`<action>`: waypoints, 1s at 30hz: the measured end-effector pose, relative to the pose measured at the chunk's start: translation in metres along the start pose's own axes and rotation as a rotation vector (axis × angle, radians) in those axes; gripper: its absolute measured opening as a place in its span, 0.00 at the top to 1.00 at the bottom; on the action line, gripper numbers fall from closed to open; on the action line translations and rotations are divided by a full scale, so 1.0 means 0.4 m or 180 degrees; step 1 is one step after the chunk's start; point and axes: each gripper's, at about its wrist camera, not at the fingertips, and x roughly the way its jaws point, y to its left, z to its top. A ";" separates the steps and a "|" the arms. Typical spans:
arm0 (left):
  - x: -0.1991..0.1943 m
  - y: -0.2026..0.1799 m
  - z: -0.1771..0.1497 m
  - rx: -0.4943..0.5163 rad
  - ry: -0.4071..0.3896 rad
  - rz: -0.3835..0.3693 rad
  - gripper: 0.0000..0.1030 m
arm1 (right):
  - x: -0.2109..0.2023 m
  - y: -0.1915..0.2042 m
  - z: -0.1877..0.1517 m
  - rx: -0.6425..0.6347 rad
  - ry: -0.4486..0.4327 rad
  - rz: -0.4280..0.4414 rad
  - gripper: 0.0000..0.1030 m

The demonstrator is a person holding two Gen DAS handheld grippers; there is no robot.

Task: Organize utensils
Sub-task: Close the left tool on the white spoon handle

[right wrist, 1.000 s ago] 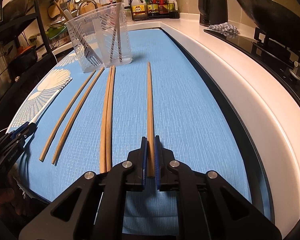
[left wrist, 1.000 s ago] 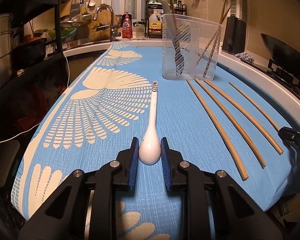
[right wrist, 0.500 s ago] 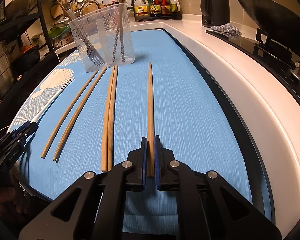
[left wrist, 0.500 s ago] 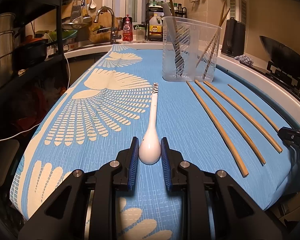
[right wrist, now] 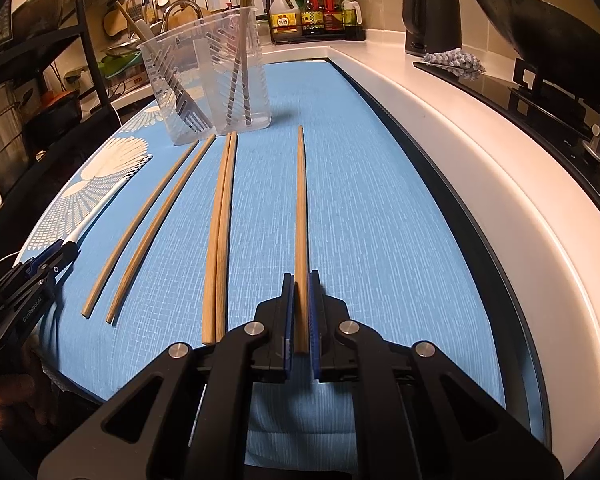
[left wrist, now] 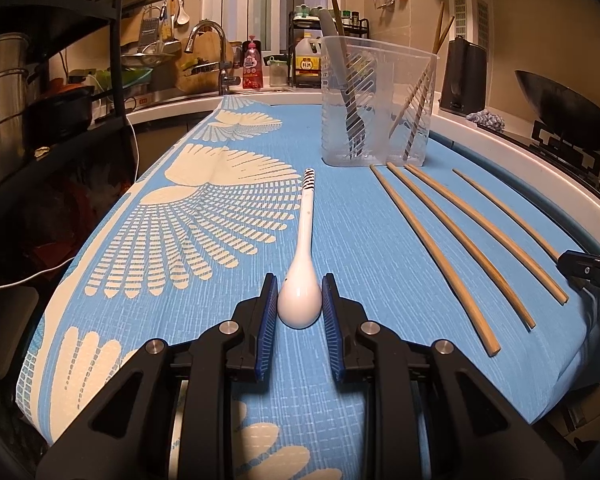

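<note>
A white ceramic spoon (left wrist: 304,264) with a striped handle tip lies on the blue patterned cloth (left wrist: 228,240). My left gripper (left wrist: 299,300) is shut on its bowl, both blue pads pressing its sides. In the right wrist view my right gripper (right wrist: 300,304) is shut on the near end of a single wooden chopstick (right wrist: 300,208). Several more chopsticks (right wrist: 220,232) lie side by side to its left. A clear plastic utensil holder (left wrist: 376,100) stands at the far end with a fork and chopsticks inside.
A white counter edge (right wrist: 480,168) and a black stove top with a wok (right wrist: 548,40) run along the right. A dark shelf rack (left wrist: 40,100) with pots stands on the left. Sink, bottles and a black kettle (left wrist: 462,76) are at the back.
</note>
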 end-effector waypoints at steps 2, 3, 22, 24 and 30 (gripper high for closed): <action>0.001 0.001 0.001 0.0002 -0.0003 -0.0002 0.78 | 0.000 0.003 -0.001 -0.0012 -0.0003 -0.0015 0.93; 0.002 0.001 0.001 0.0003 -0.0006 -0.0003 0.78 | 0.000 0.004 -0.001 -0.0017 -0.0003 -0.0019 0.93; 0.004 -0.005 0.010 0.0048 0.0051 -0.0029 0.78 | -0.003 0.001 0.004 -0.0040 0.0037 0.0009 0.93; 0.000 -0.004 0.013 0.0049 0.0092 -0.0056 0.78 | -0.014 0.004 0.005 -0.0053 0.0009 0.0015 0.93; -0.038 0.001 0.026 0.0071 0.0036 -0.0085 0.78 | -0.070 0.015 0.021 -0.0099 -0.0134 0.0040 0.93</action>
